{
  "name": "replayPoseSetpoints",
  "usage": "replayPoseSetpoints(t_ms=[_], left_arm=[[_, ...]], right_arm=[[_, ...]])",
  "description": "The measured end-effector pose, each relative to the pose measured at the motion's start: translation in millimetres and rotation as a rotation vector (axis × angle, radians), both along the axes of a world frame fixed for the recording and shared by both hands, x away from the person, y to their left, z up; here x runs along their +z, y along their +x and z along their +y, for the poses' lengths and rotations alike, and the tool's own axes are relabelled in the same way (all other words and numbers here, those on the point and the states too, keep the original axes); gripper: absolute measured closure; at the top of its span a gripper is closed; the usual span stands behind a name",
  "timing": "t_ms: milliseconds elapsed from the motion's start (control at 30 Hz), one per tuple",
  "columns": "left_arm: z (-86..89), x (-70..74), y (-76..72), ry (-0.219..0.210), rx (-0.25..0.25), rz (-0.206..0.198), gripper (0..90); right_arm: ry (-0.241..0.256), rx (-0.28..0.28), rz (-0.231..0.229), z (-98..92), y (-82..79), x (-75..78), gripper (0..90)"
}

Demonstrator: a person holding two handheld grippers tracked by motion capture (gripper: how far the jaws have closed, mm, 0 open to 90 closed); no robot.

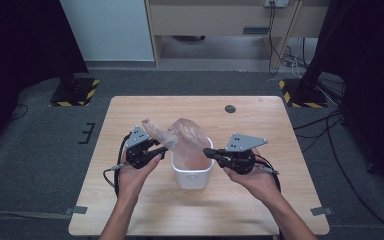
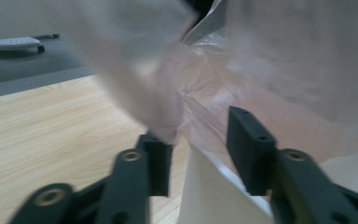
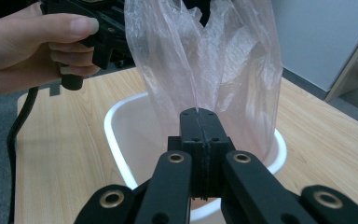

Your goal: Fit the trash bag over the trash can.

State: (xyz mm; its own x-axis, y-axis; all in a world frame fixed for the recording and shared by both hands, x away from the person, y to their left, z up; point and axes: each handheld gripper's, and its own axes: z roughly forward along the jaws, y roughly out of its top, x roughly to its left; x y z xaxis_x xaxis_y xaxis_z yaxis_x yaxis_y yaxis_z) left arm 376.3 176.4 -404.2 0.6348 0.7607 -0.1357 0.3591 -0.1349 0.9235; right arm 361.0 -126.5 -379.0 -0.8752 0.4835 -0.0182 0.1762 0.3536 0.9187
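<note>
Near the table's front edge, a plastic bag [image 1: 182, 137] is held over a white bin [image 1: 192, 172].
No writing is legible; the right gripper [image 3: 199, 116] is seen clamped shut on the bag, the left gripper [image 2: 200, 140] parted around a fold.

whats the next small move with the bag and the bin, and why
Probably close the left gripper on the plastic bag edge. Its jaws stand open, film touching one of them, while the right gripper is already shut on the opposite side. With both sides held, the bag mouth can be spread over the white bin rim.
</note>
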Motion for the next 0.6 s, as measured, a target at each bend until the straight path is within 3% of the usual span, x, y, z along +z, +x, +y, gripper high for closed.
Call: replayPoseSetpoints(t_ms=[233, 600], left_arm=[[-2.9, 2.4, 1.5, 0.002, -0.002, 0.003, 89.7], [9.5, 2.9, 6.5, 0.050, 0.067, 0.028, 90.0]], right_arm=[[0.012, 0.002, 0.002, -5.5, -7.1, 3.8, 90.0], [0.003, 0.011, 0.026, -12.5, -22.8, -3.8, 90.0]])
